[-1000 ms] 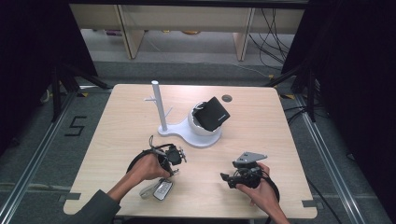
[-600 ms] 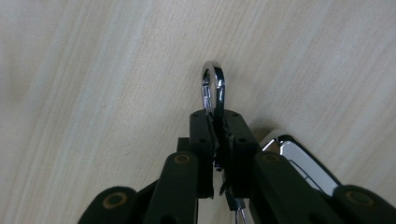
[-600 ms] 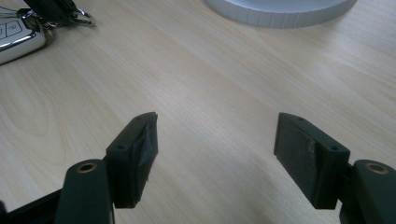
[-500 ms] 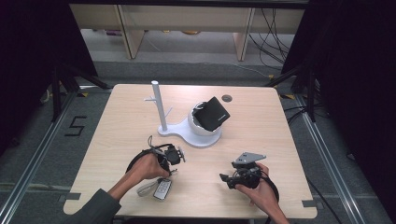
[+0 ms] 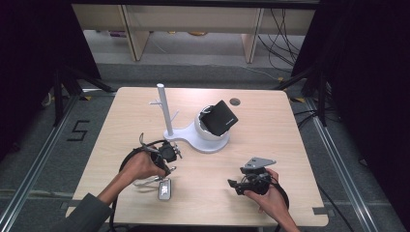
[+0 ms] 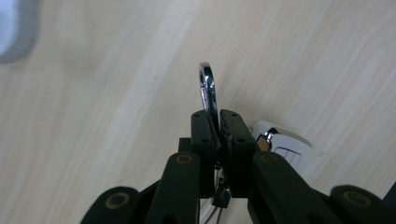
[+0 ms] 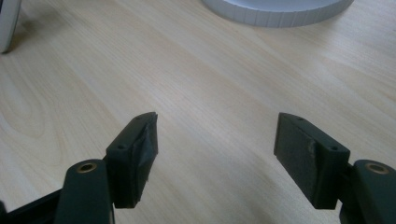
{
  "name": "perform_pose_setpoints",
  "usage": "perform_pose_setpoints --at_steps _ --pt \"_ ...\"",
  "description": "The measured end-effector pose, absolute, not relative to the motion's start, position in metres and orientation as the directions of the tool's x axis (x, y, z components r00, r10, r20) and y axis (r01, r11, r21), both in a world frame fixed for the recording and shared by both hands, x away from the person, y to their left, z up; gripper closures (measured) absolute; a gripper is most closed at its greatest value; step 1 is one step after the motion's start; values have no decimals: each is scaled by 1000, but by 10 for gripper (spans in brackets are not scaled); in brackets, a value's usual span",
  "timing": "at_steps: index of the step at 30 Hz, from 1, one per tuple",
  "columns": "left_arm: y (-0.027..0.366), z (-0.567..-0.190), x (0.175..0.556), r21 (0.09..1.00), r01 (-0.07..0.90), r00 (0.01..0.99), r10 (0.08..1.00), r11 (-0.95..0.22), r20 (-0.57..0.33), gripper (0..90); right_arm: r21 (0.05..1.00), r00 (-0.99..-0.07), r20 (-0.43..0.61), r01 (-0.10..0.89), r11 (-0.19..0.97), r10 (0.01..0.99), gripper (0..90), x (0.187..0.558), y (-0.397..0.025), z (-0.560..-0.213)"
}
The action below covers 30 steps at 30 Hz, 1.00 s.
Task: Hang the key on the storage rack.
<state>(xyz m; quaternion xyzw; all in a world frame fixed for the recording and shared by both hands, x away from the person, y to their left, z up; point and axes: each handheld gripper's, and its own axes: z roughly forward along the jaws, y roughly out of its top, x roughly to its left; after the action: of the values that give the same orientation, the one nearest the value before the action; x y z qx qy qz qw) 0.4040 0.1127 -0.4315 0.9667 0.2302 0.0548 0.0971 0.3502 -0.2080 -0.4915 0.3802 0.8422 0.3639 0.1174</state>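
Observation:
My left gripper (image 5: 167, 169) is at the table's front left, pointing down, shut on a shiny metal ring (image 6: 207, 91). The ring stands edge-on between the jaws, and its top loop rises above them. A silver-and-black key fob (image 5: 164, 189) lies on the wood just below the gripper; in the left gripper view the key fob (image 6: 280, 142) sits right behind the right jaw. My right gripper (image 5: 233, 183) rests low at the front right, pointing left. Its jaws stand wide open over bare wood, and the right gripper (image 7: 215, 154) has nothing between them.
A white stand (image 5: 205, 140) with an upright post (image 5: 164, 108) sits mid-table. A black box-like object (image 5: 220, 117) rests tilted on its round base. A small dark round hole (image 5: 235, 102) marks the far side. Black cables trail from both grippers toward the front edge.
The left hand and gripper have shifted slightly left and away from the front edge, and the key fob has moved a little with them. The right gripper has barely moved.

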Motion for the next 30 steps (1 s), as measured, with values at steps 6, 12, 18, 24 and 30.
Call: perform_pose_setpoints --at_steps 6,12,18,24,30 --pt "126 -403 406 232 451 872 481 -862 91 843 703 -683 76 553 447 726 314 351 -208 -492" --pt "147 -369 414 257 489 837 531 -833 129 844 691 -665 105 584 427 740 313 349 -208 -492" --pt "168 -337 426 269 541 789 592 -797 166 843 711 -668 91 563 422 739 313 351 -208 -495" --pt "178 -321 436 289 567 769 622 -771 152 843 694 -681 85 564 447 728 313 351 -210 -492" --pt "189 -306 451 321 618 711 684 -718 161 844 695 -670 102 576 430 735 313 350 -209 -492"
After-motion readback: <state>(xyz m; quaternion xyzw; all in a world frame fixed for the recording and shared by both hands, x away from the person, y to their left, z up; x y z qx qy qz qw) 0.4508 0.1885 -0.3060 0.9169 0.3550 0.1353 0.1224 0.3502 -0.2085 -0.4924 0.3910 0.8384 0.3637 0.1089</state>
